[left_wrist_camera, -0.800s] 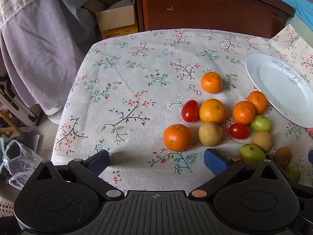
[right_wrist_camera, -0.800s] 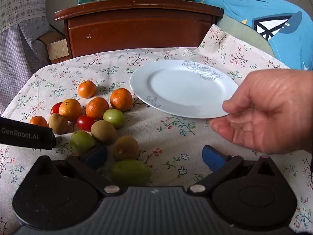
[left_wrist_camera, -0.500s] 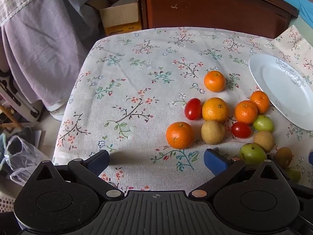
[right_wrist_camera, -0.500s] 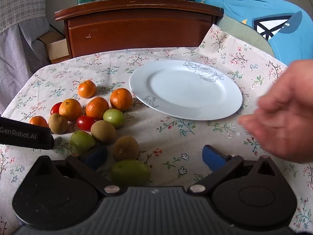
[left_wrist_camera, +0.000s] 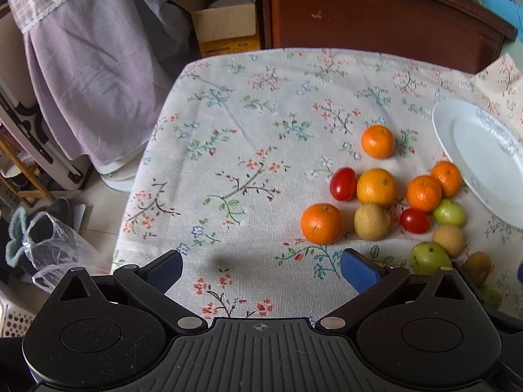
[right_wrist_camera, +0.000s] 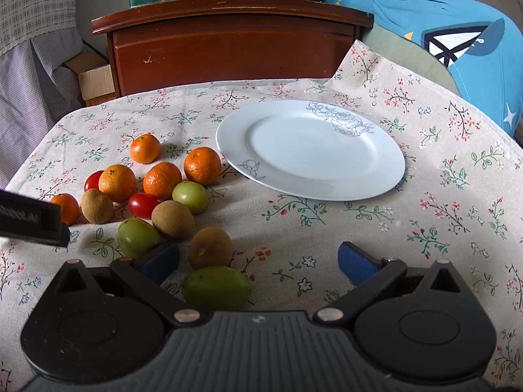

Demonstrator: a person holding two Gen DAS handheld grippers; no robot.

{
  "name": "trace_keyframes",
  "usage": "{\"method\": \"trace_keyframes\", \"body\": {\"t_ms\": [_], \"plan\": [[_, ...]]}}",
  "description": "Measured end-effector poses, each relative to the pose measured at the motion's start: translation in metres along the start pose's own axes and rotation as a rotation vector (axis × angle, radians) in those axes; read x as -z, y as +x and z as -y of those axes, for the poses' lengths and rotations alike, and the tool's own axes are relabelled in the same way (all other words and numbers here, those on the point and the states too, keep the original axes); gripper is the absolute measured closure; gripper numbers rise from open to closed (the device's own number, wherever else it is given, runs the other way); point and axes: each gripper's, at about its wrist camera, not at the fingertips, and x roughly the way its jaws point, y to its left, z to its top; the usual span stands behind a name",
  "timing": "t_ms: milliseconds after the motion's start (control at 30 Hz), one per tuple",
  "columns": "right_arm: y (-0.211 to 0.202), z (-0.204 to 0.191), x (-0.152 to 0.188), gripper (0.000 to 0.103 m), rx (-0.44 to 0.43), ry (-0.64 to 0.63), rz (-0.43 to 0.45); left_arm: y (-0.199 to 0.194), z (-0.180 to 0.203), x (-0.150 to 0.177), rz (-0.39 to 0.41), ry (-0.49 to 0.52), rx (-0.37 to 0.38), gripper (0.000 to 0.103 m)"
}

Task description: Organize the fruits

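Note:
A white plate [right_wrist_camera: 310,150] with grey rose prints lies bare on the floral tablecloth [right_wrist_camera: 425,196]; its edge shows in the left wrist view as the plate [left_wrist_camera: 483,163]. Left of it lies a cluster of fruit: several tangerines [right_wrist_camera: 202,166] [left_wrist_camera: 322,223], two red cherry tomatoes [right_wrist_camera: 142,204] [left_wrist_camera: 342,183], brown kiwis [right_wrist_camera: 210,247] [left_wrist_camera: 372,221] and green fruits [right_wrist_camera: 216,287] [left_wrist_camera: 430,258]. My right gripper [right_wrist_camera: 258,261] is open just above the cloth, the nearest green fruit close to its left finger. My left gripper [left_wrist_camera: 261,268] is open over bare cloth, left of the cluster.
A brown wooden cabinet [right_wrist_camera: 235,42] stands behind the table. A cardboard box [left_wrist_camera: 225,29] and a lilac cloth-draped object [left_wrist_camera: 85,65] are off the table's left edge. A plastic bag [left_wrist_camera: 49,251] lies on the floor. A blue cushion [right_wrist_camera: 457,49] sits at the right.
A person's hand that let go of the plate's right rim has left the right wrist view. The left gripper has pulled back and leftward, so the fruit sits further right in its view.

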Motion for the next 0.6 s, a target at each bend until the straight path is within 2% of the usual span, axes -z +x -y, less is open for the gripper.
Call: {"method": "trace_keyframes", "body": {"t_ms": [267,600], "plan": [[0.001,0.000,-0.001,0.001,0.002,0.003,-0.001,-0.026,0.001,0.002,0.043,0.035,0.022,0.000],[-0.001,0.002,-0.002,0.001,-0.014,-0.014,-0.021,-0.045,-0.001,0.010,0.052,0.059,0.019,0.000]]}}
